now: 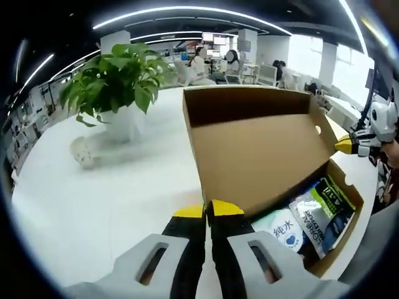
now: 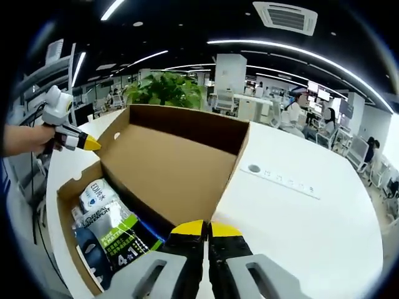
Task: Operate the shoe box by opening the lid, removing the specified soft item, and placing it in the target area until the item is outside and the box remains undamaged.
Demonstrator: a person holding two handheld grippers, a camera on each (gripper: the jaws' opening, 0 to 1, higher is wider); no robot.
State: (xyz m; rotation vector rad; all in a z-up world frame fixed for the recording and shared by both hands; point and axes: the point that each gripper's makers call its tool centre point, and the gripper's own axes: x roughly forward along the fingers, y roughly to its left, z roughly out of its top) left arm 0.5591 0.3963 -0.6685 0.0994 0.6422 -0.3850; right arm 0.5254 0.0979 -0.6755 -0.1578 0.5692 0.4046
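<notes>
A brown cardboard shoe box (image 1: 340, 240) (image 2: 68, 240) stands on a white table with its lid (image 1: 255, 149) (image 2: 171, 165) raised upright. Inside lie a white soft pack with a blue heart (image 1: 283, 230) (image 2: 96, 193) and a dark green-and-blue pack (image 1: 324, 208) (image 2: 118, 240). My left gripper (image 1: 207, 210) (image 2: 90, 143) is shut on the side flap at one end of the lid. At the lid's other end, my right gripper (image 2: 206, 228) (image 1: 346, 145) is shut on the flap there. Both yellow tip pairs meet at the cardboard edge.
A leafy plant in a white pot (image 1: 118, 93) (image 2: 165, 90) stands on the table beyond the box, with a small pale round object (image 1: 83, 151) beside it. A flat socket strip (image 2: 283, 177) is set into the table (image 2: 299, 237). People sit at desks far behind.
</notes>
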